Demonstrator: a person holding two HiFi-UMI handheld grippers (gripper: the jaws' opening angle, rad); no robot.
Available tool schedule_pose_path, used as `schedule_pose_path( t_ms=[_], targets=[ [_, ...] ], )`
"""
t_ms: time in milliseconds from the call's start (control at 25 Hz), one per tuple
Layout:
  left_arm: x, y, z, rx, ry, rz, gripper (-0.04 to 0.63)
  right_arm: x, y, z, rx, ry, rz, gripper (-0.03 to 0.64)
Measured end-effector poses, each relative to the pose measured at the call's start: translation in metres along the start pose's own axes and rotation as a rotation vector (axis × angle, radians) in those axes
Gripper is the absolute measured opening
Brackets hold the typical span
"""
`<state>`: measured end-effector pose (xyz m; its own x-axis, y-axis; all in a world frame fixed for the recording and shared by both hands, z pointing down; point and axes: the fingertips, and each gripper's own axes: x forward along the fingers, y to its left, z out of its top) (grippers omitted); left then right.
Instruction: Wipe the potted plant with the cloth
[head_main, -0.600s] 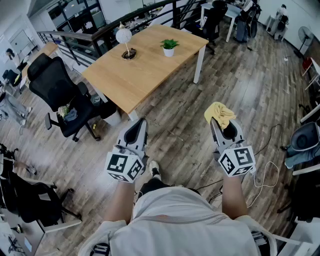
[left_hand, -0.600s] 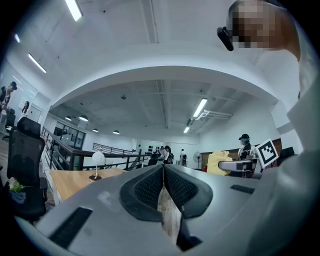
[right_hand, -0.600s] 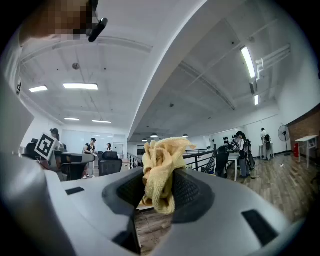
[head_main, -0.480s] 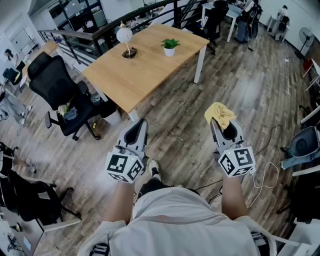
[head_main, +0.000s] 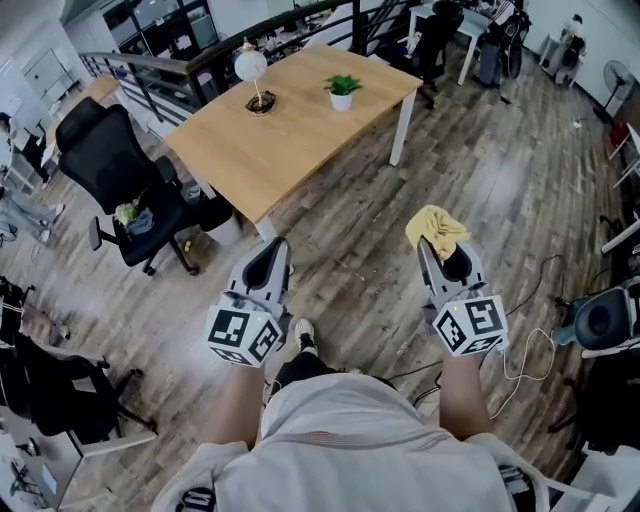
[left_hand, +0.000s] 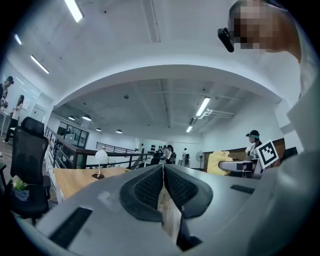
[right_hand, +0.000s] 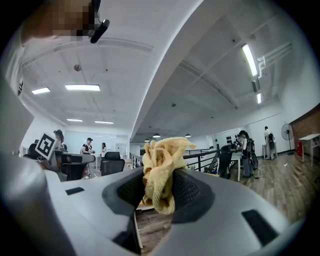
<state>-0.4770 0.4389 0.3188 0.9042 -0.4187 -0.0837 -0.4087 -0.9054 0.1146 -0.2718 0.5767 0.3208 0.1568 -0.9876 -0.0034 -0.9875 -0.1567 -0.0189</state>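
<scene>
Between the right tongs (right_hand: 159, 192), the yellow cloth (right_hand: 161, 170) sits pinched.

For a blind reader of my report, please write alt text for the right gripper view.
The right gripper clamps a crumpled yellow cloth, which bunches up above its jaws. Behind are ceiling lights, a black railing and standing people.

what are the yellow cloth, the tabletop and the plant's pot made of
The cloth looks like soft terry or microfibre: limp bunched folds, nubby surface. The tabletop seems light wood or wood-look laminate, matte, an even tan face. The pot is smooth white, perhaps ceramic or plastic; too small to tell.
</scene>
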Motion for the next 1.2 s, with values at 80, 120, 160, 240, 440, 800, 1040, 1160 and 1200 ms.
schedule_pose_path(
  t_ms=[80, 120, 160, 240, 440, 800, 1040, 1160, 1200],
  targets=[
    [0.005, -0.001, 0.000, 0.001, 0.006, -0.004, 0.021, 0.002, -0.005, 0.000, 0.003, 0.001, -0.007, 0.187],
    [0.008, 0.000, -0.001, 0.000, 0.012, -0.006, 0.021, 0.004, -0.009, -0.001, 0.006, 0.003, -0.013, 0.187],
    [0.012, 0.001, -0.002, -0.001, 0.018, -0.008, 0.021, 0.007, -0.012, -0.002, 0.013, 0.003, -0.019, 0.187],
    [0.022, 0.006, -0.003, -0.001, 0.026, -0.010, 0.021, 0.015, -0.018, -0.002, 0.037, -0.004, -0.013, 0.189],
    [0.072, 0.031, -0.013, -0.039, 0.046, -0.037, 0.020, 0.055, -0.042, -0.001, 0.046, -0.024, -0.009, 0.192],
    [0.201, 0.085, -0.008, -0.049, 0.032, -0.126, 0.015, 0.161, -0.103, 0.004, 0.015, 0.043, -0.055, 0.193],
    [0.256, 0.149, -0.019, -0.101, 0.071, -0.101, 0.015, 0.237, -0.114, 0.000, 0.003, 0.080, -0.043, 0.193],
    [0.283, 0.167, -0.025, -0.132, 0.087, -0.087, 0.015, 0.263, -0.124, -0.009, 0.004, 0.127, -0.027, 0.193],
    [0.292, 0.170, -0.025, -0.137, 0.087, -0.088, 0.015, 0.271, -0.129, -0.011, 0.004, 0.139, -0.021, 0.193]
  ],
)
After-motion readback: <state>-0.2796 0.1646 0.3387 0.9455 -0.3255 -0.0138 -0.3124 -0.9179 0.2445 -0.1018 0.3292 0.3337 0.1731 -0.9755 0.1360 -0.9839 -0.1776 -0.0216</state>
